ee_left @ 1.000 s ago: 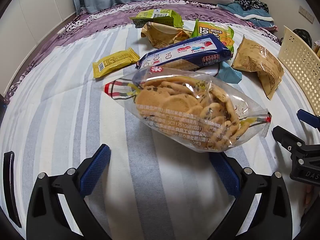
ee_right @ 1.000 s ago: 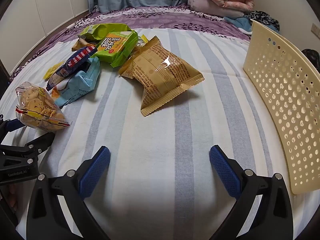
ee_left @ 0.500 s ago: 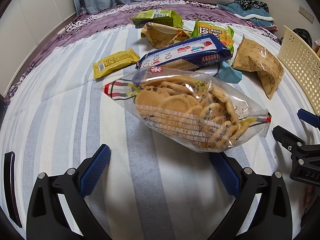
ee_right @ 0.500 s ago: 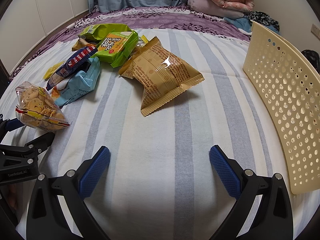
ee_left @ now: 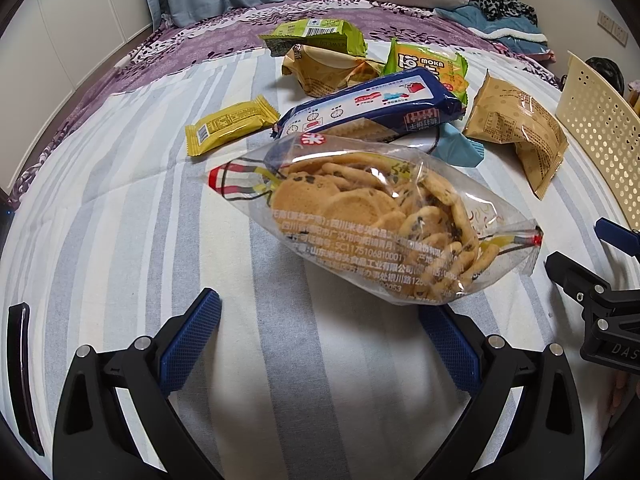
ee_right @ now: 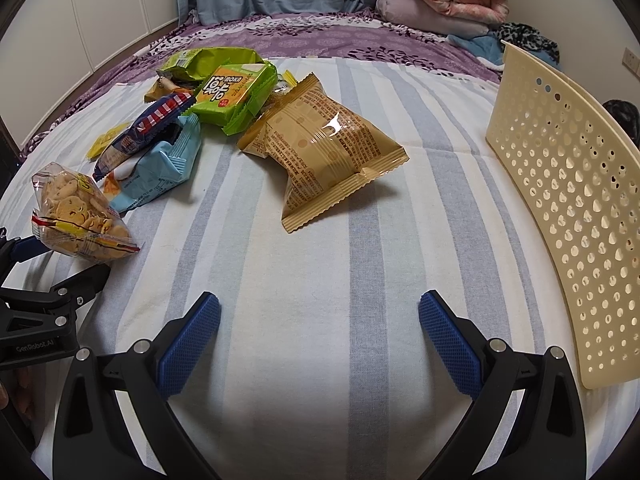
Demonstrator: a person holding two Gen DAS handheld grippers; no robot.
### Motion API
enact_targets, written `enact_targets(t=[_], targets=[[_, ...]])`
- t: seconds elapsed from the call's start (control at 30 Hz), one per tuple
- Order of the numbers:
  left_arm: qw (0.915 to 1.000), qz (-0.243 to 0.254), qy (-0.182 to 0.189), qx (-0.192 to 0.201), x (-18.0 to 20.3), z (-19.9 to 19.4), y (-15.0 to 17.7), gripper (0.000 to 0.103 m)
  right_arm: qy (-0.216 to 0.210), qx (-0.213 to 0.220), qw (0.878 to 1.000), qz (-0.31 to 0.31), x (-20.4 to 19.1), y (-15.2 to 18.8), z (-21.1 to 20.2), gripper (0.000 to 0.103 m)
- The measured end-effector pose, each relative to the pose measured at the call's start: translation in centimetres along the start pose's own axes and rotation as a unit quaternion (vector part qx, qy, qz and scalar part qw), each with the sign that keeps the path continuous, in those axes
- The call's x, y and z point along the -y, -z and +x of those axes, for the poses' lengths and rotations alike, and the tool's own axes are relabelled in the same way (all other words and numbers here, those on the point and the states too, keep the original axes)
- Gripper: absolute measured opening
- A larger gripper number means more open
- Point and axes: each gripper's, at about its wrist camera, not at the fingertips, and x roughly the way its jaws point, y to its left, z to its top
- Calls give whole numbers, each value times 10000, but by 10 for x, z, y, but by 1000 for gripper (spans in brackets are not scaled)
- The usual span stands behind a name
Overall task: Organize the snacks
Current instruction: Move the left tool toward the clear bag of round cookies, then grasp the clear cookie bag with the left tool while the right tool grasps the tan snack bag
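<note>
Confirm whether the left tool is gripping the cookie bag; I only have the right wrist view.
Observer: No. The left tool is open, and the cookie bag lies just ahead of it, its near edge over one fingertip.
Operator: What is the yellow thing peeking out behind the navy pack?
Observer: A small yellow packet, lying flat beside the navy pack.
Operator: Can you see the green bag at the back?
Observer: Yes, the green bag shows a barcode on this side.
</note>
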Motion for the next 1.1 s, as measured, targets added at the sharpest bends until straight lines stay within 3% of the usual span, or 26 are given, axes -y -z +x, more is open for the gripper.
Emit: enact_targets(t=[0.47, 0.7, 1.1], targets=[[9999, -155, 74, 11, -8, -18, 7, 100, -288, 42, 9996, 16, 12, -1, -11, 98], [9996, -26, 126, 256, -10, -44, 16, 101, -493, 205, 9985, 120, 26, -3, -22, 98], [9951, -556, 429, 700, -31, -79, 1, 100, -677, 597, 9956, 268, 47, -27, -36, 98]])
